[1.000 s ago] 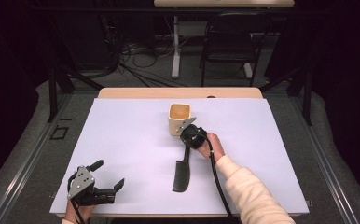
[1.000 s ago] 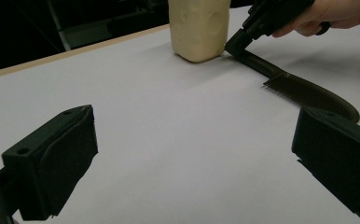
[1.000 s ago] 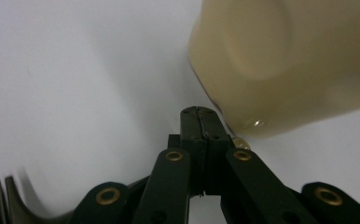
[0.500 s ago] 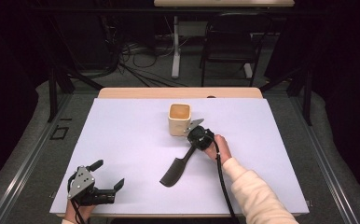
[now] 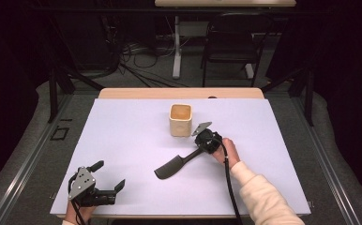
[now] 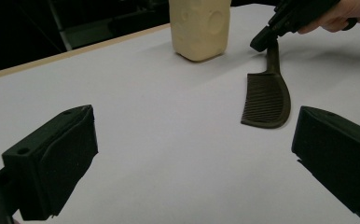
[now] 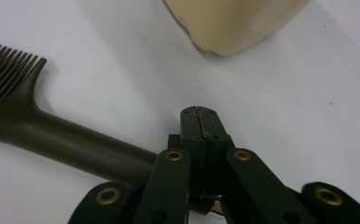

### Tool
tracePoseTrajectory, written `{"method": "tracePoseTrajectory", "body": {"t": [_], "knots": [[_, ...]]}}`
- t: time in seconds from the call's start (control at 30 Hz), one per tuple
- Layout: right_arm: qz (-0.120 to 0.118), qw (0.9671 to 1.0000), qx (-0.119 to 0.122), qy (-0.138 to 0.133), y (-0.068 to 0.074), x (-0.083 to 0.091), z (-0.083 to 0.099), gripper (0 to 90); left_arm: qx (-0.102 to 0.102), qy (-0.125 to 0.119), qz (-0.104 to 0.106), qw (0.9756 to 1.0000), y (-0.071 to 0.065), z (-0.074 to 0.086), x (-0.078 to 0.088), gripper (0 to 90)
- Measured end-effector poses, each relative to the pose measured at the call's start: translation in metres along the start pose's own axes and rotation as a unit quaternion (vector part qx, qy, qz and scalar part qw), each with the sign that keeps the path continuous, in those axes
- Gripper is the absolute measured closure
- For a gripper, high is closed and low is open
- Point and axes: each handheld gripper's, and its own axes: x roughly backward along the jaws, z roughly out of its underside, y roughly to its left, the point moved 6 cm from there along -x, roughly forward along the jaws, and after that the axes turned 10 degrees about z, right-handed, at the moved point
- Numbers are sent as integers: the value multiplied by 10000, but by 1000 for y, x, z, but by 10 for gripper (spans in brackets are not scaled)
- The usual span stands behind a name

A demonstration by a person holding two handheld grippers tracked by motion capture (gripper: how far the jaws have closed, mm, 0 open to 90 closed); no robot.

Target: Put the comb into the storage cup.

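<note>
One comb point(image 5: 172, 166), lying diagonal, teeth near-left

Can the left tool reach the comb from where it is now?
Probably yes. The left tool stands open at the table's near edge, and only bare white table lies between it and the comb. The right tool already grips the comb's handle, though.

The white table sheet point(image 5: 137, 140) is brightly and evenly lit from above, while the room behind falls off into near black. Shadows are soft and short: a faint one hugs the comb point(image 6: 266, 100) in the left gripper view. No glare anywhere (the sheet is matte). In the right gripper view the cream cup point(image 7: 229, 23) is soft and out of focus, and the near black jaws in the left gripper view blur slightly.
</note>
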Motion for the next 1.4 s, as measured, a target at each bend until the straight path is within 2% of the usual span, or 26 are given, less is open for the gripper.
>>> {"method": "tracePoseTrajectory", "body": {"t": [0.33, 0.8, 0.93, 1.4], "knots": [[-17, 10000, -60, -5, -6, 8, 12, 900, 0, 9, -6, 10000, 0, 0, 0, 1], [-34, 9999, -99, 53, -7, 17, 24, 900, -8, 14, 2, 10000, 0, 1, 0, 1], [-48, 9999, -140, 89, -6, 18, 26, 900, -7, 20, -4, 10000, 0, 1, 0, 1], [-102, 9999, -7, 85, 3, 29, 34, 900, -7, 53, -1, 10000, 0, 1, -1, 0]]}}
